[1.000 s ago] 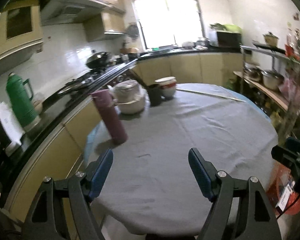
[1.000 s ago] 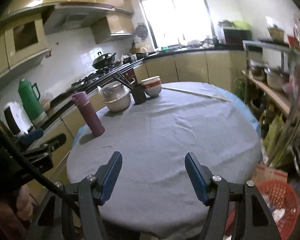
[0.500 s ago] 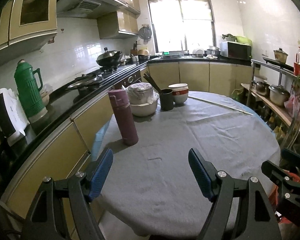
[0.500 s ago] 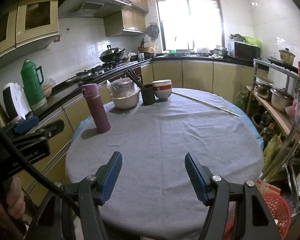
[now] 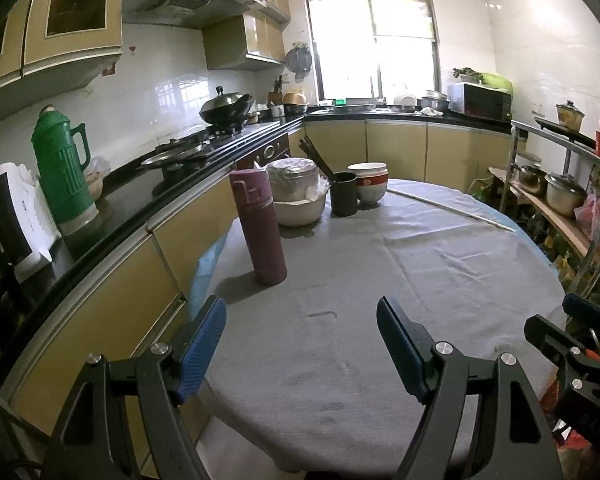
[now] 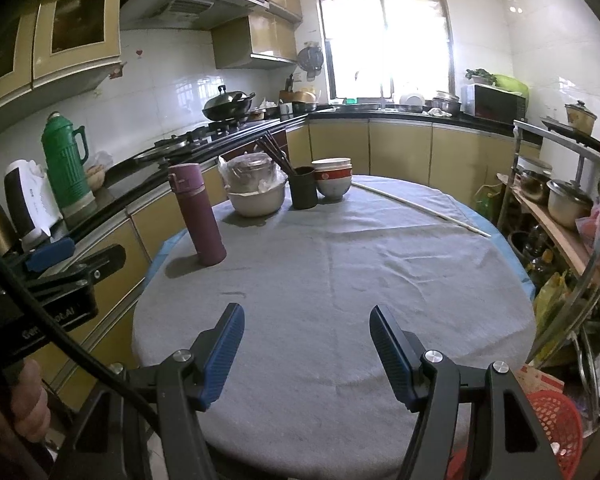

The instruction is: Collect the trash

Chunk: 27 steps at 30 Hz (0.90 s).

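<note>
Now | both hand-held grippers spread, empty | red basket (image 6: 556, 420), maybe trash inside, beside right hand-held gripper (image 6: 306, 350)

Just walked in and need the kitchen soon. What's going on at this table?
A person holds a left claw and a right claw over the near edge of the cloth-covered table, both open and holding nothing. The purple flask, bowls and chopstick cup stand untouched. A red basket sits on the floor to the right.

Matt grey cloth on table (image 5: 440, 280); glossy black countertop (image 5: 140, 204)
</note>
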Each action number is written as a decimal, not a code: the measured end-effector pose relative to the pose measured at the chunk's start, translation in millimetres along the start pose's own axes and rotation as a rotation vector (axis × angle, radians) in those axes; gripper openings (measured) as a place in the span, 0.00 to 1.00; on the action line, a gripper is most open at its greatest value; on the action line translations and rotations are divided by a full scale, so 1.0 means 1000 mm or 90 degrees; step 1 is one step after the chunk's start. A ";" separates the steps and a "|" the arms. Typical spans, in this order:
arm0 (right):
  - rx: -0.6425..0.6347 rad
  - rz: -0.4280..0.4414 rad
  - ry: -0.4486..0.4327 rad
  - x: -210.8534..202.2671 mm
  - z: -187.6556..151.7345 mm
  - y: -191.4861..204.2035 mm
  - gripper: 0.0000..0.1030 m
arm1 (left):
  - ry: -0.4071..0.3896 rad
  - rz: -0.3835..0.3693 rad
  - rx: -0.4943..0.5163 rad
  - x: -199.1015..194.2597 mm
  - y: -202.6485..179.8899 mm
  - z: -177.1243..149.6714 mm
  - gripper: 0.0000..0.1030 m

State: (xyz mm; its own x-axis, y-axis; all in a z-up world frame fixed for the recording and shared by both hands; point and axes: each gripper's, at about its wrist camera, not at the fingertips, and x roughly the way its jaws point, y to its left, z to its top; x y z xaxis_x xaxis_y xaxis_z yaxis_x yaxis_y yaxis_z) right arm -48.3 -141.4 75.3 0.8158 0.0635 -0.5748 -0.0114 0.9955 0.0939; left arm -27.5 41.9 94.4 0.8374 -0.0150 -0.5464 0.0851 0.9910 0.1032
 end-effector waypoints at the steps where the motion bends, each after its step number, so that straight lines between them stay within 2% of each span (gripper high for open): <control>1: 0.000 0.000 0.001 0.001 0.000 0.000 0.67 | 0.001 0.001 0.000 0.001 0.000 0.000 0.76; 27: -0.007 0.007 0.013 0.021 0.008 0.005 0.67 | 0.017 0.005 -0.015 0.014 0.008 0.002 0.76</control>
State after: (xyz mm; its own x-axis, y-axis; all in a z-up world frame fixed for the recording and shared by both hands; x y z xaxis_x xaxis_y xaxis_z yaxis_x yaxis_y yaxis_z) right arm -26.5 -135.5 69.7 0.8033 0.0760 -0.5906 -0.0272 0.9955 0.0910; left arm -13.7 49.2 89.2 0.8234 -0.0038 -0.5674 0.0654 0.9939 0.0883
